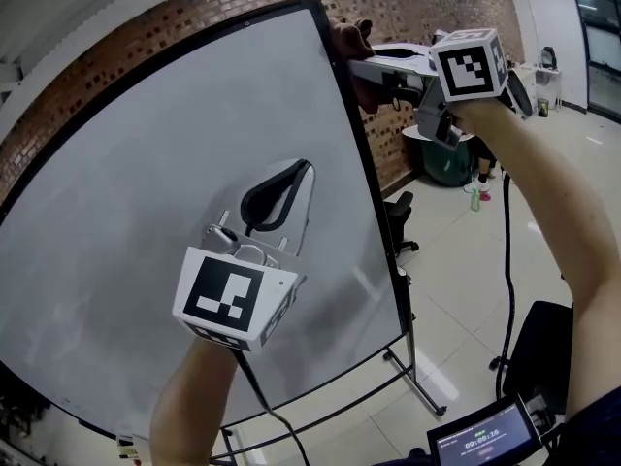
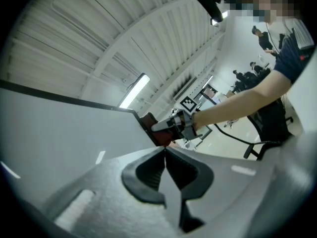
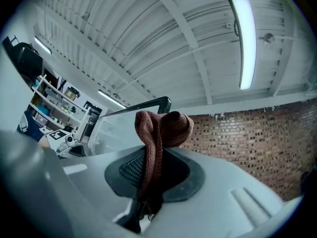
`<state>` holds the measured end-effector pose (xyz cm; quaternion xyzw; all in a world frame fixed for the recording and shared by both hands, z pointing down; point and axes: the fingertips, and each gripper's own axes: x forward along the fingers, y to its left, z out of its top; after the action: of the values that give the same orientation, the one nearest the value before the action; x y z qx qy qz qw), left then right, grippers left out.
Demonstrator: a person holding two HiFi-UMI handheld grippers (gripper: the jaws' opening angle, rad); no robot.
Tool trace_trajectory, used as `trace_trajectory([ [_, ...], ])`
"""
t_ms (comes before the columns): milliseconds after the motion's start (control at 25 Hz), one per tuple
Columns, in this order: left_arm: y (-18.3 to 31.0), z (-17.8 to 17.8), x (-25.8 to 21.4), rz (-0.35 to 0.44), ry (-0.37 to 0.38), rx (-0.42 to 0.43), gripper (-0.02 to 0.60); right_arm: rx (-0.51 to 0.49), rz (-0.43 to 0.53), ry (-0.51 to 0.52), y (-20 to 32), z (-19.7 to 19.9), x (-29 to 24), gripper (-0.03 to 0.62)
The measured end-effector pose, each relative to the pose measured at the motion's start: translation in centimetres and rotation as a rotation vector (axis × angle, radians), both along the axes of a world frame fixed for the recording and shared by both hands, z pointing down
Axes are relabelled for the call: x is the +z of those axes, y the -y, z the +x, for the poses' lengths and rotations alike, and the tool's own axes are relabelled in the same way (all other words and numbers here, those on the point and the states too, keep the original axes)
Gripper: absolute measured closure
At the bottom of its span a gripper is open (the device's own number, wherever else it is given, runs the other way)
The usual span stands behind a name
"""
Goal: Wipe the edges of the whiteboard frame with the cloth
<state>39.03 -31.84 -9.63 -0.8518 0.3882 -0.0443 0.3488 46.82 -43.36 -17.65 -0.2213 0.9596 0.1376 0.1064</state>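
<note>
A large whiteboard (image 1: 146,183) with a black frame (image 1: 374,202) fills the head view. At the frame's top right corner my right gripper (image 1: 361,64) is shut on a brown cloth (image 1: 349,37), which rests against the corner. In the right gripper view the cloth (image 3: 161,128) bunches up between the jaws, with the frame corner (image 3: 166,103) just behind it. My left gripper (image 1: 296,175) is held in front of the board's middle, jaws shut with nothing between them. In the left gripper view its tips (image 2: 164,151) meet, and beyond them the cloth (image 2: 151,128) and the right gripper (image 2: 173,125) show at the corner.
A brick wall (image 1: 427,8) stands behind the board. The board's wheeled stand (image 1: 417,386) reaches onto the floor at the right. An office chair (image 1: 398,216), a green bottle (image 1: 474,200), a hanging cable (image 1: 506,260) and a small screen (image 1: 485,440) are also at the right.
</note>
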Motion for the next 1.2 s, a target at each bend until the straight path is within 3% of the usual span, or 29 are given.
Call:
trace_trajectory([
  [400, 0.3, 2.2, 4.1, -0.048, 0.005, 0.008, 0.575, -0.088, -0.046, 0.104, -0.1, 0.7, 7.5, 0.533],
  [680, 0.8, 0.8, 9.6, -0.096, -0.006, 0.035, 0.575, -0.098, -0.08, 0.146, 0.2, -0.4, 13.9, 0.534],
  [1040, 0.8, 0.7, 8.3, -0.179, -0.011, 0.149, 0.575, -0.012, -0.108, 0.177, 0.4, 0.4, 13.8, 0.533],
  [1200, 0.6, 1.0, 10.2, -0.199, -0.006, 0.203, 0.577, 0.036, -0.135, 0.188, 0.7, 1.8, 15.8, 0.533],
])
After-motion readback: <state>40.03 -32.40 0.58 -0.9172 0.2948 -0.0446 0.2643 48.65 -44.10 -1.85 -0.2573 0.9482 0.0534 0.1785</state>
